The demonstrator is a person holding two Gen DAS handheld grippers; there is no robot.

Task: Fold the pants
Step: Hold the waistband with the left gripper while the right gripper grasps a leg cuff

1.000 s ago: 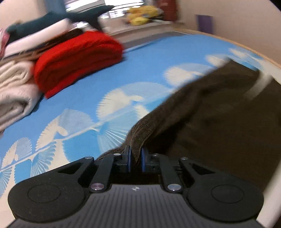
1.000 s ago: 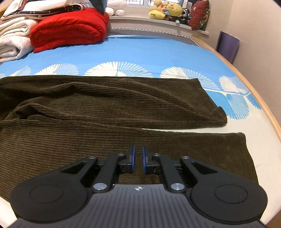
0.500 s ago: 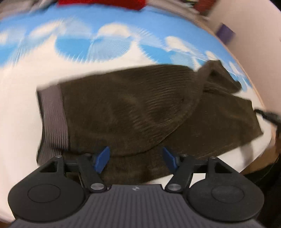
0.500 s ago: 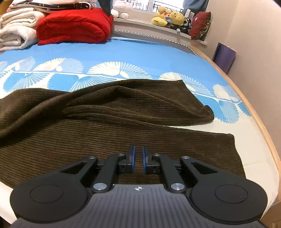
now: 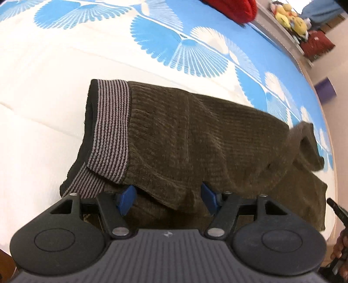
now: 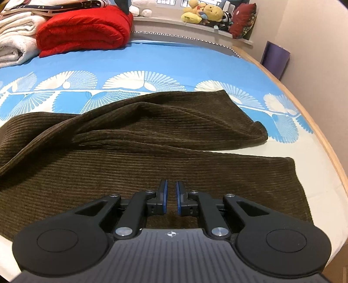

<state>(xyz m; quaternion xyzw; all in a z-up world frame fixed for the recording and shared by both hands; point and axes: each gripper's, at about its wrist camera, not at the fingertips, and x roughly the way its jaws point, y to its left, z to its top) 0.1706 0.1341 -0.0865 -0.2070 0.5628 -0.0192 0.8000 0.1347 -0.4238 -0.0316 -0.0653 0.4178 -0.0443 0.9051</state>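
Dark brown corduroy pants [image 6: 152, 156] lie across the blue and white bed sheet [image 6: 152, 63], the far leg [image 6: 174, 113] rumpled against the near one. In the left wrist view the pants [image 5: 195, 139] are doubled over, and the grey striped waistband [image 5: 111, 128] is at the left. My left gripper [image 5: 167, 189] points down at the near folded edge. Its jaws are closing from wide apart, cloth lies between the blue pads [image 5: 127, 197], and they do not press on it. My right gripper [image 6: 171, 185] hovers shut over the near leg, with no cloth visibly pinched.
A folded red blanket [image 6: 84, 28] and white towels [image 6: 15, 39] are stacked at the back left of the bed. Plush toys [image 6: 202, 13] line the window ledge. A purple panel [image 6: 275, 58] leans on the right wall beside the wooden bed rim [image 6: 315, 130]. A hand [image 5: 339, 250] shows at the lower right.
My left gripper let go of the pants, opened wide, rolled and dropped over the waistband end. The far leg has slid closer in the right wrist view. The right gripper stayed put.
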